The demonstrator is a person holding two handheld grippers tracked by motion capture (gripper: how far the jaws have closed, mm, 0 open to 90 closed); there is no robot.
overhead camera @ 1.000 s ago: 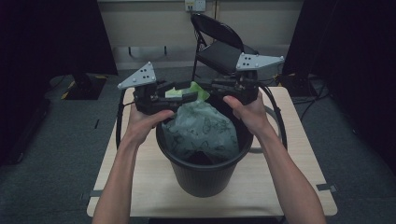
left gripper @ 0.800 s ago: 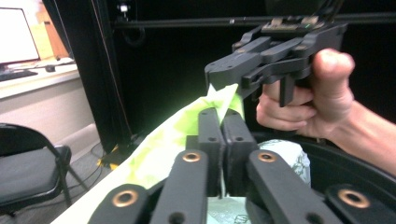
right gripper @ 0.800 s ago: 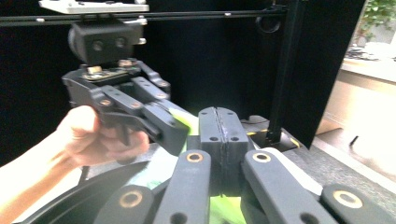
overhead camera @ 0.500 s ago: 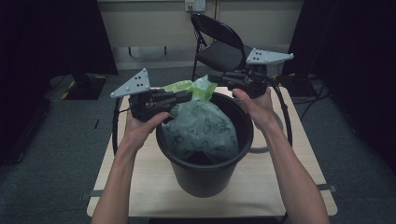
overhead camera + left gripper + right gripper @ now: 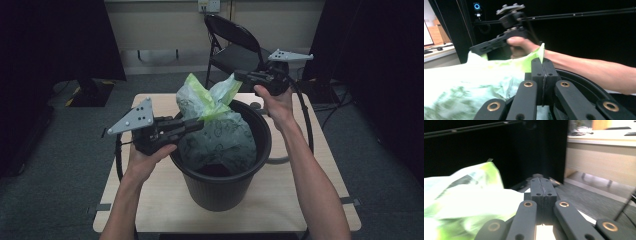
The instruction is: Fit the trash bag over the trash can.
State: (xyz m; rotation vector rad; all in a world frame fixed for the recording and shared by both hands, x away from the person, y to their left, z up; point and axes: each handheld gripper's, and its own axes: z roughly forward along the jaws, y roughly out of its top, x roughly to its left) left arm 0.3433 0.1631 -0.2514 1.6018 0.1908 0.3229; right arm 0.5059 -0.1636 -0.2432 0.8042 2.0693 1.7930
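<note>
Hand-held grippers, left and right, have drawn apart since a second ago, each clamped on an edge of the green bag, apparently stretching its mouth over the black bin on the surface.

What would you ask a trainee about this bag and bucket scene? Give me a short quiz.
1. Pick one. The green bag sits in: A, a black bucket; B, a cardboard box; C, a drawer.
2. True or false: the left gripper has its jaws wide open.
3. Fill in: beyond the table stands a folding ____.

Key: 1 A. 2 false, they are shut at the bag's edge. 3 chair.
</note>
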